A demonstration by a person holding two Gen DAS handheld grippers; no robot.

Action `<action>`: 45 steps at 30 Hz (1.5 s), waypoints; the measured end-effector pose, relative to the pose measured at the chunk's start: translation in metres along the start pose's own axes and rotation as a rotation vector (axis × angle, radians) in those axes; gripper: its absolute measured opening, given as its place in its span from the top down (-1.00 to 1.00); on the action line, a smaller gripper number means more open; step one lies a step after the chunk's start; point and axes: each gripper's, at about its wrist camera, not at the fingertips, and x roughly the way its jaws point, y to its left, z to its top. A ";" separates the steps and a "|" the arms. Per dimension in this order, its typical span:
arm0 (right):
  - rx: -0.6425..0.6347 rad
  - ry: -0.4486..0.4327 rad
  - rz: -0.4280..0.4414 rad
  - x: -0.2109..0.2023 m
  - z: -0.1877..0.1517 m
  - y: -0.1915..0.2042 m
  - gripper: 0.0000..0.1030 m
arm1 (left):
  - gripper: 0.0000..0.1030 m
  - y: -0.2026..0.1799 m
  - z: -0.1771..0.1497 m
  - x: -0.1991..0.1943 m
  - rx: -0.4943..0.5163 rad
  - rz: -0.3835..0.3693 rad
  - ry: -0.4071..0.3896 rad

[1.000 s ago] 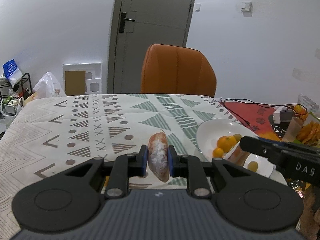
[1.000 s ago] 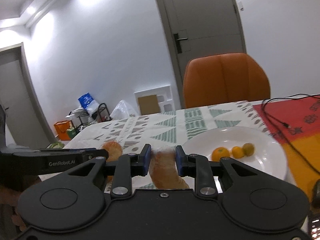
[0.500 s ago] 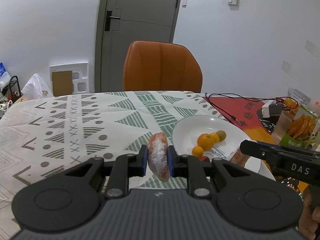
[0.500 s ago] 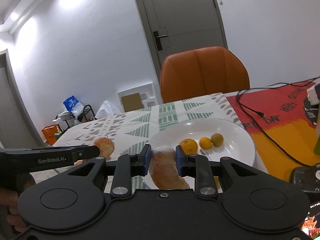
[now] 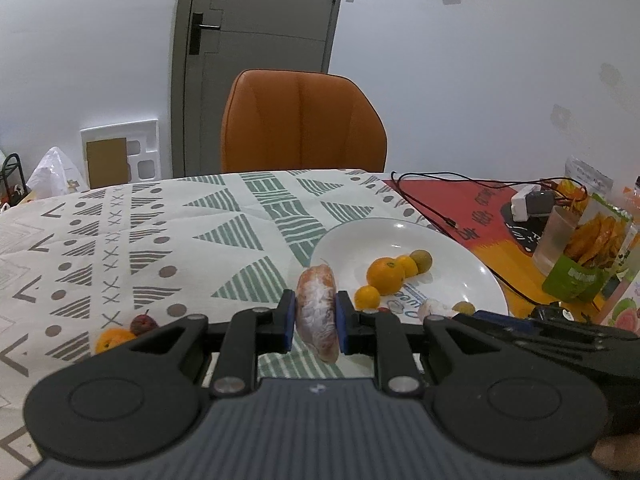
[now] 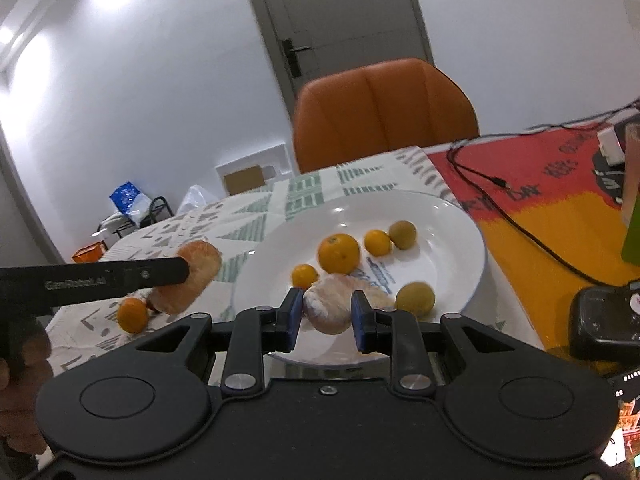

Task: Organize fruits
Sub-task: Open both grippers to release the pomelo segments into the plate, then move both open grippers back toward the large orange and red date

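A left gripper (image 5: 316,328) clenches its blue-padded jaws on a reddish, frost-skinned fruit (image 5: 317,320) held upright just left of a white plate (image 5: 472,268) on a table (image 5: 120,240) spread with a patterned cloth. The right gripper (image 6: 326,320) hovers at the plate's (image 6: 452,220) near rim, its jaws parted with daylight on both sides of a second pale fruit (image 6: 330,310) that sits between them on the plate, apparently let go. On the plate lie a large orange (image 6: 339,253), two smaller oranges (image 6: 377,242) and two greenish-brown round fruits (image 6: 415,298), grouped near the middle. Seen from the right wrist, the left gripper's arm reaches in from the left with its fruit (image 6: 188,280) hanging above the cloth, near a small orange (image 6: 133,314) on the table. In the left wrist view that orange (image 5: 110,340) lies touching a small dark red fruit (image 5: 143,323). An orange chair (image 5: 302,128) stands behind the table; black cables (image 5: 460,200) cross a red and yellow mat (image 5: 460,200) at right.
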 end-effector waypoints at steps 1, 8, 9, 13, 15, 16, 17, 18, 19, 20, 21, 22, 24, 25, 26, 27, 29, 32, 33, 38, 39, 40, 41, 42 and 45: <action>0.004 -0.002 -0.007 0.000 0.000 -0.002 0.45 | 0.63 -0.001 0.000 0.001 0.003 -0.001 0.001; 0.022 -0.029 -0.014 -0.010 0.000 -0.012 0.43 | 0.63 -0.013 0.003 0.014 0.019 -0.017 0.012; 0.026 -0.028 -0.012 -0.010 0.000 -0.013 0.43 | 0.63 -0.014 0.004 0.016 0.021 -0.021 0.012; 0.034 -0.025 -0.007 -0.012 -0.001 -0.016 0.43 | 0.62 -0.020 0.007 0.026 0.031 -0.027 0.022; 0.037 -0.026 -0.002 -0.014 -0.001 -0.017 0.42 | 0.62 -0.023 0.009 0.031 0.039 -0.032 0.029; 0.040 -0.027 0.000 -0.013 0.000 -0.018 0.42 | 0.62 -0.024 0.010 0.033 0.042 -0.032 0.030; 0.043 -0.026 0.002 -0.013 0.000 -0.018 0.41 | 0.62 -0.025 0.012 0.034 0.045 -0.031 0.031; 0.045 -0.025 0.004 -0.013 -0.001 -0.018 0.40 | 0.61 -0.026 0.012 0.035 0.043 -0.026 0.028; 0.047 -0.023 0.006 -0.013 -0.001 -0.018 0.38 | 0.57 -0.026 0.013 0.033 0.039 -0.016 0.015; 0.047 -0.021 0.009 -0.012 -0.002 -0.018 0.33 | 0.56 -0.026 0.014 0.032 0.039 -0.010 0.008; 0.046 -0.021 0.012 -0.012 -0.002 -0.017 0.27 | 0.56 -0.025 0.014 0.030 0.039 -0.010 0.005; 0.046 -0.021 0.014 -0.011 -0.002 -0.016 0.24 | 0.56 -0.023 0.015 0.029 0.037 -0.011 0.006; 0.043 -0.018 0.019 -0.009 -0.002 -0.013 0.21 | 0.55 -0.019 0.015 0.027 0.033 0.001 0.013; 0.041 -0.017 0.023 -0.009 -0.002 -0.011 0.21 | 0.55 -0.016 0.014 0.026 0.031 0.012 0.018; 0.039 -0.018 0.026 -0.009 -0.002 -0.009 0.20 | 0.54 -0.013 0.014 0.025 0.027 0.022 0.022; 0.036 -0.017 0.031 -0.009 -0.003 -0.007 0.15 | 0.52 -0.009 0.014 0.023 0.021 0.031 0.025; 0.032 -0.016 0.037 -0.008 -0.003 -0.003 0.07 | 0.36 -0.003 0.013 0.020 0.015 0.046 0.026; 0.023 -0.012 0.049 -0.005 -0.003 0.004 0.03 | 0.11 0.004 0.011 0.013 0.011 0.070 0.020; 0.023 -0.011 0.052 -0.005 -0.003 0.006 -0.01 | 0.08 0.007 0.010 0.011 0.007 0.075 0.019; 0.011 -0.009 0.061 -0.003 -0.003 0.017 -0.18 | -0.24 0.020 0.009 0.000 -0.001 0.110 0.010; 0.008 -0.010 0.062 -0.003 -0.002 0.019 -0.27 | -0.27 0.023 0.008 -0.002 -0.004 0.120 0.007; 0.005 -0.012 0.063 -0.003 -0.002 0.021 -0.34 | -0.33 0.026 0.008 -0.004 -0.009 0.126 0.005; 0.002 -0.016 0.063 -0.004 -0.002 0.024 -0.48 | -0.41 0.029 0.008 -0.006 -0.014 0.131 0.004; 0.000 -0.021 0.062 -0.004 -0.002 0.026 -0.63 | -0.44 0.032 0.008 -0.008 -0.018 0.137 0.001; -0.021 -0.040 0.057 -0.007 -0.002 0.035 -0.92 | -0.60 0.040 0.006 -0.015 -0.021 0.154 -0.017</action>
